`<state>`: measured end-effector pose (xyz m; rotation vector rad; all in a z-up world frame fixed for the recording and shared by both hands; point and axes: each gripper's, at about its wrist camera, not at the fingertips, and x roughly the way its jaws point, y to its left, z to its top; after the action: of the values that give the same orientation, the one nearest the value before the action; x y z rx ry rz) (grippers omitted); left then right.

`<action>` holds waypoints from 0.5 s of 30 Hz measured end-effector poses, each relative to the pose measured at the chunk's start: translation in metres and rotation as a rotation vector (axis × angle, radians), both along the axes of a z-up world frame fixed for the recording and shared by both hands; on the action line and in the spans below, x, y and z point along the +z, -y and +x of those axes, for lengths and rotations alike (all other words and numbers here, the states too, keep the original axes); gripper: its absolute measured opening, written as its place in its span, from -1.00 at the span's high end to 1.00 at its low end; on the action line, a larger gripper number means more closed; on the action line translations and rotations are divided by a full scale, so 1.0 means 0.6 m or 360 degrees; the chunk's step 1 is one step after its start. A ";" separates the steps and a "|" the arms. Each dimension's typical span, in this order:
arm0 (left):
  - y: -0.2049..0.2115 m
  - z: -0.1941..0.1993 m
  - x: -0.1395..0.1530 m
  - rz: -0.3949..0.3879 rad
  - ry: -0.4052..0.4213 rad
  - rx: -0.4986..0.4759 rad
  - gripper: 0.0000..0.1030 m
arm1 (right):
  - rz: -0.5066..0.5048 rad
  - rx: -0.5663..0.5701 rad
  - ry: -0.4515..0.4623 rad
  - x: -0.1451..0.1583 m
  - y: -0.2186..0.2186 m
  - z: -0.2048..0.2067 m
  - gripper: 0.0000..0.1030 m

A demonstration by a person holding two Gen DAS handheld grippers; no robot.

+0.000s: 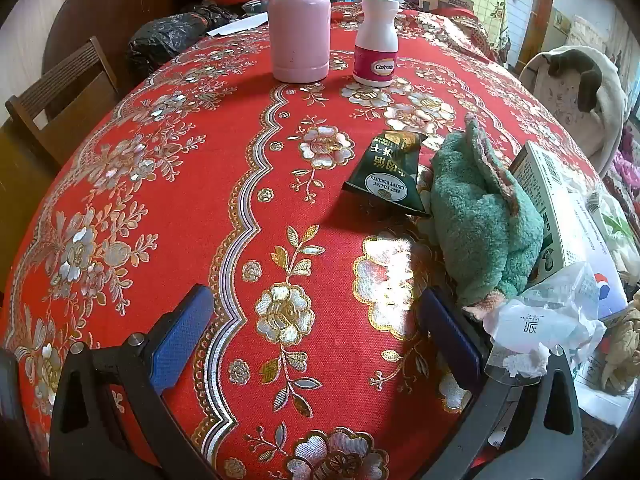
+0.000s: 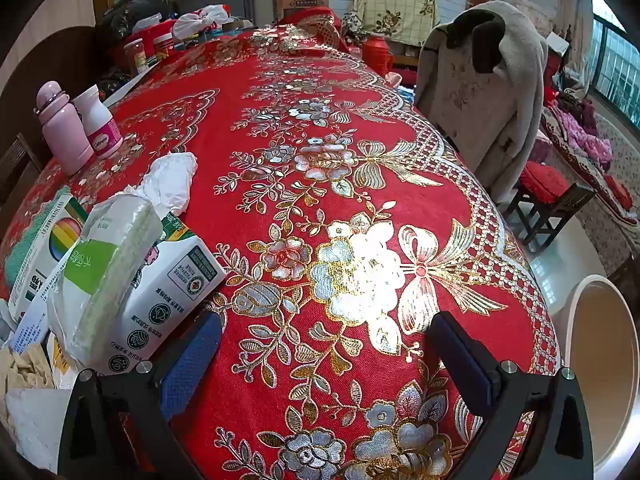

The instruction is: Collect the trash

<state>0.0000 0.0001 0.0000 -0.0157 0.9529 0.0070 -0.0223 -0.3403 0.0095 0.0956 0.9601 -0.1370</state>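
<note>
- We held the left gripper [image 1: 316, 328] and the right gripper [image 2: 326, 344] spread wide and empty over the red floral tablecloth [image 1: 224, 184].
- A dark green biscuit wrapper [image 1: 386, 174] lay at one o'clock.
- A crumpled white tissue [image 2: 170, 180] lay at eleven o'clock of the right one.

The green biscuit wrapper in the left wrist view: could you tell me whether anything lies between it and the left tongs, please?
Nothing visible blocks it. The left tongs stand open over bare tablecloth, and the green biscuit wrapper lies ahead, slightly right. The teal fuzzy cloth lies against the wrapper's right side, not in the path.
</note>
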 end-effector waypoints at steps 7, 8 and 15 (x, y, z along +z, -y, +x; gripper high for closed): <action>-0.009 0.000 0.005 0.0001 -0.0177 -0.0089 -0.99 | -0.0001 -0.0001 -0.0001 0.000 -0.004 0.005 -1.00; -0.013 -0.004 0.008 -0.0012 -0.0194 -0.0075 -0.99 | -0.0001 -0.0001 -0.0001 0.000 -0.005 0.006 -1.00; -0.015 -0.089 0.091 -0.0026 -0.0050 0.0032 -0.99 | 0.0020 0.0111 -0.0109 0.003 -0.004 0.012 -1.00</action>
<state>-0.0533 0.0093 0.0549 -0.0402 0.9841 0.0183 -0.0150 -0.3380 0.0114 0.0695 1.0313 -0.0705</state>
